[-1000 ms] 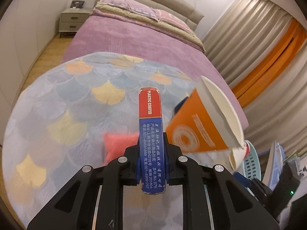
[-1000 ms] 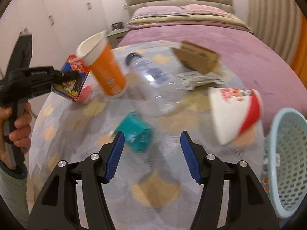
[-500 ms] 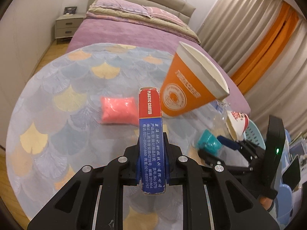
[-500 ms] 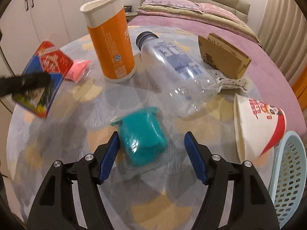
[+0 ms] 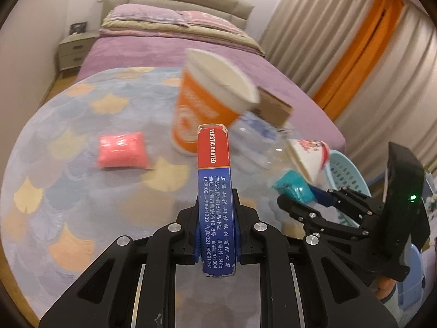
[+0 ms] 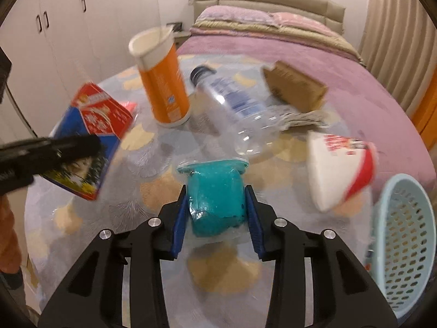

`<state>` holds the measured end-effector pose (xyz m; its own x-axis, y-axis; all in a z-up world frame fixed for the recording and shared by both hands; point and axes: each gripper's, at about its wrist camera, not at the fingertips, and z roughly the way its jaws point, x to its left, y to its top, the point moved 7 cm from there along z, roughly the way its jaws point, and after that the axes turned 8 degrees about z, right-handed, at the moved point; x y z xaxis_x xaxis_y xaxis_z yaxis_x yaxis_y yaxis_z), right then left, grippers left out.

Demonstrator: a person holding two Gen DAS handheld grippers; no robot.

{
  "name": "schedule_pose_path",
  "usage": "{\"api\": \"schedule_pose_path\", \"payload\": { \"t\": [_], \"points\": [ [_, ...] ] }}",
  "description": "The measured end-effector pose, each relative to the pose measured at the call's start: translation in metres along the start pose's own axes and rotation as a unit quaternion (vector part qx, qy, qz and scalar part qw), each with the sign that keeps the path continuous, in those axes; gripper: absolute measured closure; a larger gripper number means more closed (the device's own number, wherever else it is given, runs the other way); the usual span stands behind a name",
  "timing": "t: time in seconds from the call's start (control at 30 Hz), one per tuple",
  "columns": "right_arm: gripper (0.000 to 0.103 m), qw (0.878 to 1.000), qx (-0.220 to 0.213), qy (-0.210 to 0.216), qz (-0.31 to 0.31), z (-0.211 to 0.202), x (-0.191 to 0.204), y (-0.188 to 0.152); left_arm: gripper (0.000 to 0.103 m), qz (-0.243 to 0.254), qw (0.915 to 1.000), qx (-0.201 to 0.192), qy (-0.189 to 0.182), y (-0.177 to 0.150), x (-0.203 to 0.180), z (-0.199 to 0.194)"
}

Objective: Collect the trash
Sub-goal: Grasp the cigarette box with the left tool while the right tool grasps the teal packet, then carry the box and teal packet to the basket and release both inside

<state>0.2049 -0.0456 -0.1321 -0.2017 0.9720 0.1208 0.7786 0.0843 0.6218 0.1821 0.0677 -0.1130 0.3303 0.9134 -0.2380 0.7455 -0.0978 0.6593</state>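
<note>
My left gripper [image 5: 215,235] is shut on a red and blue card box [image 5: 215,191] and holds it upright above the round table [image 5: 54,191]; the box also shows in the right wrist view [image 6: 90,139]. My right gripper [image 6: 217,218] has closed on a teal plastic packet [image 6: 217,202], which also shows in the left wrist view [image 5: 293,188]. On the table lie a pink packet [image 5: 121,150], an orange paper cup [image 6: 161,82], a clear plastic bottle [image 6: 235,104], a brown cardboard piece [image 6: 295,87] and a red and white paper bowl [image 6: 338,169].
A light blue plastic basket [image 6: 407,243] stands at the table's right edge. A bed with a purple cover [image 6: 273,46] lies behind the table. White wardrobes [image 6: 54,27] are on the left, curtains [image 5: 368,41] on the right.
My right gripper moved forward to the teal packet and closed on it. My left gripper swung right with the card box, toward the right gripper and the basket.
</note>
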Motion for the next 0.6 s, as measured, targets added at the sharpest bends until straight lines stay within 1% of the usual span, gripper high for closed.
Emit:
{"api": "schedule_pose_path", "payload": {
  "t": [0.17, 0.23, 0.4, 0.5, 0.6],
  "points": [
    [0.067, 0.998, -0.044, -0.022, 0.029, -0.043, -0.035, 0.006, 0.087, 0.034, 0.9991, -0.013, -0.023, 0.012, -0.043, -0.001],
    [0.067, 0.997, -0.054, -0.028, 0.039, -0.054, -0.049, 0.007, 0.087, 0.051, 0.9981, -0.019, -0.029, 0.017, -0.062, -0.002],
    [0.067, 0.992, -0.090, -0.059, 0.073, -0.089, -0.093, 0.008, 0.087, 0.089, 0.9943, -0.028, -0.050, 0.032, -0.115, 0.004],
    [0.067, 0.987, -0.101, -0.070, 0.101, -0.104, -0.122, 0.006, 0.087, 0.110, 0.9916, -0.029, -0.062, 0.040, -0.142, 0.012],
    [0.067, 0.982, -0.103, -0.084, 0.133, -0.113, -0.154, 0.001, 0.087, 0.133, 0.9876, -0.031, -0.077, 0.047, -0.175, 0.024]
  ]
}}
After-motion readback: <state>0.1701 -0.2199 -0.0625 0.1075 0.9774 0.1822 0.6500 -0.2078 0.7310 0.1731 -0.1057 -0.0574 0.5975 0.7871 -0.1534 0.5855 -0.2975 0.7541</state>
